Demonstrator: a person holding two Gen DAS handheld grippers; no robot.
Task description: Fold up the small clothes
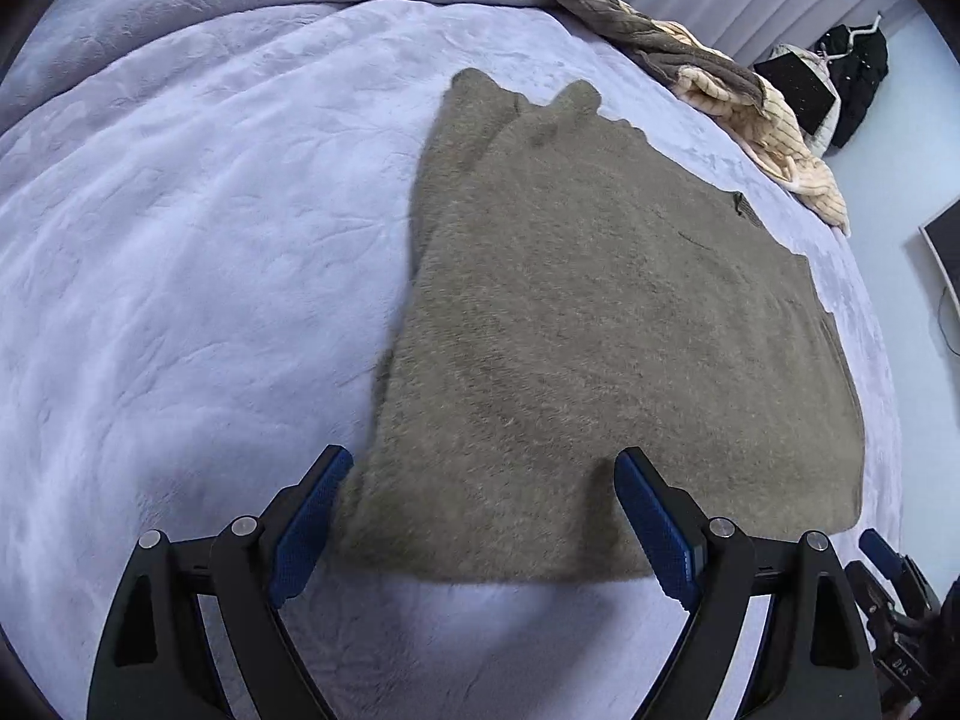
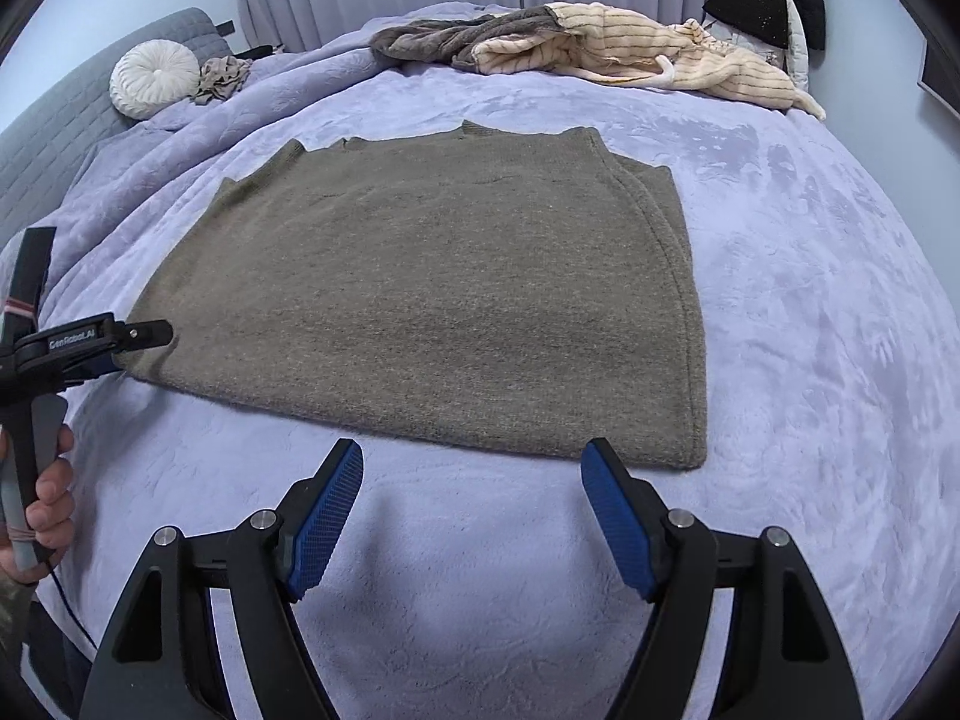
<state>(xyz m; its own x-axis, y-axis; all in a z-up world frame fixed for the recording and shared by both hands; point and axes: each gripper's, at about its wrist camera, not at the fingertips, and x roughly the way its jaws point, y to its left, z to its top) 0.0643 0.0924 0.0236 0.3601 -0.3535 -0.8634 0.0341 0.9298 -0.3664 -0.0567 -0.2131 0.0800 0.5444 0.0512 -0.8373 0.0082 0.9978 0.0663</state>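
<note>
- the olive-brown knit sweater (image 2: 432, 294) is lying flat on the lavender blanket (image 2: 810, 312), near its front edge, with its sleeves apparently already tucked in along the sides.
- the crosswise fold looks still to do; a striped cream garment (image 2: 648, 54) is waiting at the far edge.
- its long axis is running away from the grippers, neck pointing far, hem pointing near.
- the left gripper (image 1: 483, 480) is hovering wide open over the hem's left corner, gripping nothing.
- the right gripper (image 2: 471, 474) is gaping just short of the hem, empty.
</note>
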